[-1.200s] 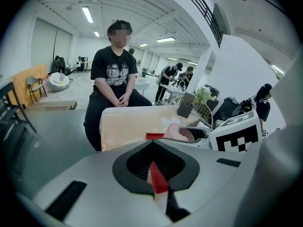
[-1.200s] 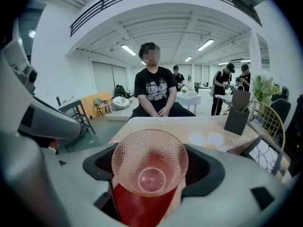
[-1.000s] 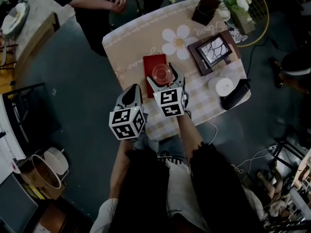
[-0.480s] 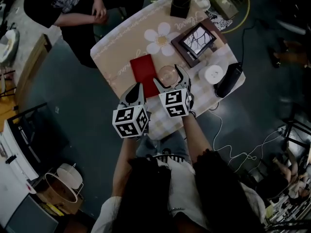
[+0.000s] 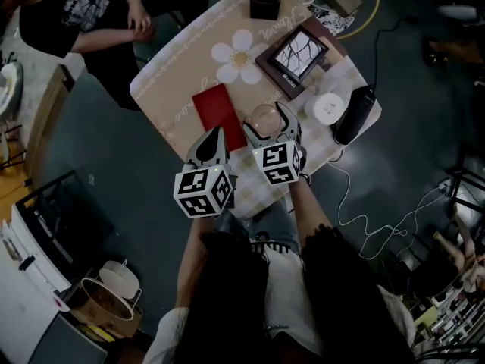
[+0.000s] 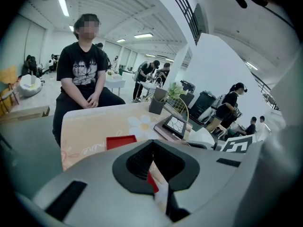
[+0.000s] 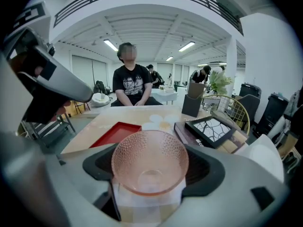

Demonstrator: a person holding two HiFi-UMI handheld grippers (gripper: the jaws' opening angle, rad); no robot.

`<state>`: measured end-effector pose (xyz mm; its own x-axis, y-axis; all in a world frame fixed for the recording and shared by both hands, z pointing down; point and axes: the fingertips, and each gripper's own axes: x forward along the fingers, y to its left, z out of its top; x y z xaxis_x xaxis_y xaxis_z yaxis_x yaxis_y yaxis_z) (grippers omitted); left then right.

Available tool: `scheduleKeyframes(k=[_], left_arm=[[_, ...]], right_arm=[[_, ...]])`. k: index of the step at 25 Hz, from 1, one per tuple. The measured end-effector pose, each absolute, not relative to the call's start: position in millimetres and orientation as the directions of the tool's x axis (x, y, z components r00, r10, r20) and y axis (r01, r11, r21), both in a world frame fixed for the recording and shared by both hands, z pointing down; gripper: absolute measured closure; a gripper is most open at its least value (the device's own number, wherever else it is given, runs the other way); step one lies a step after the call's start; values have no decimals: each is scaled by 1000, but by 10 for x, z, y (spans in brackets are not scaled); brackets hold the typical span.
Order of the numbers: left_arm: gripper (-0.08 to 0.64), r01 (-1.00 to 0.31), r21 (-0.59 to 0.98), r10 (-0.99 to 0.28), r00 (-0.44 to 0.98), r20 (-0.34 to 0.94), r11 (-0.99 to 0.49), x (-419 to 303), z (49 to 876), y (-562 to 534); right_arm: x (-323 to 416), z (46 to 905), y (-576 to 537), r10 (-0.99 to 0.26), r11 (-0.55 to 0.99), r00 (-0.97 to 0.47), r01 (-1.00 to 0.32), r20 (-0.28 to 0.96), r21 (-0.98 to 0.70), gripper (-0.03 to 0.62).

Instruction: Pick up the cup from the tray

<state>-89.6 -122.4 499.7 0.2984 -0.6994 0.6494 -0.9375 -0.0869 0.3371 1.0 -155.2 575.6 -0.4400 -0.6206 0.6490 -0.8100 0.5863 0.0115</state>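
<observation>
Table (image 5: 173,89): It has a tan cloth with a big white flower on it. The near part of the cloth has checks.
Person sitting (image 5: 72,15): In a black shirt at the far side of the table, with hands together.
Left gripper (image 5: 213,136): Its jaws are almost pressed together, with only a thin slit between them. It holds nothing. It hangs over the near edge of the table, just beside the right gripper.
Right gripper (image 5: 265,117): Its jaws are part way open and press on both sides of the cup.
Picture frame (image 5: 297,50): Dark, lying on a book behind the cup.
Tray (image 5: 219,107): Red and flat, with nothing on it. It lies just left of the cup.
Cup (image 7: 149,162): Pink bumpy glass, upright, mouth up. It is off the tray, between the right gripper's jaws, over the checked cloth. I cannot tell if it touches the table.
</observation>
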Motion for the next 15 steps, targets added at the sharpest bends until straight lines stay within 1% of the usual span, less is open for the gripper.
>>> scheduleKeyframes(k=[3,7,10,15], left_arm=[[555,-932,357,-694,303,653,-71,-891,5040,-1245],[555,-896,440,-699,349,624,-55,-820,5034,-1233],[555,-904,419,-689,357,631,-85,-772,5041,-1200],[555,-892,435,-707,388,592,-125,-746,4925,-1189]], right_arm=[[46,5796,-1531,-627,588,-446,-809,639,13,187],[68,5796,-1523,-643,585,-464,-811,609,-1,186],[76,5804,-1502,-642,575,-457,-818,615,-8,186],[62,5726,-1497,-641,577,-493,-815,588,-53,184]])
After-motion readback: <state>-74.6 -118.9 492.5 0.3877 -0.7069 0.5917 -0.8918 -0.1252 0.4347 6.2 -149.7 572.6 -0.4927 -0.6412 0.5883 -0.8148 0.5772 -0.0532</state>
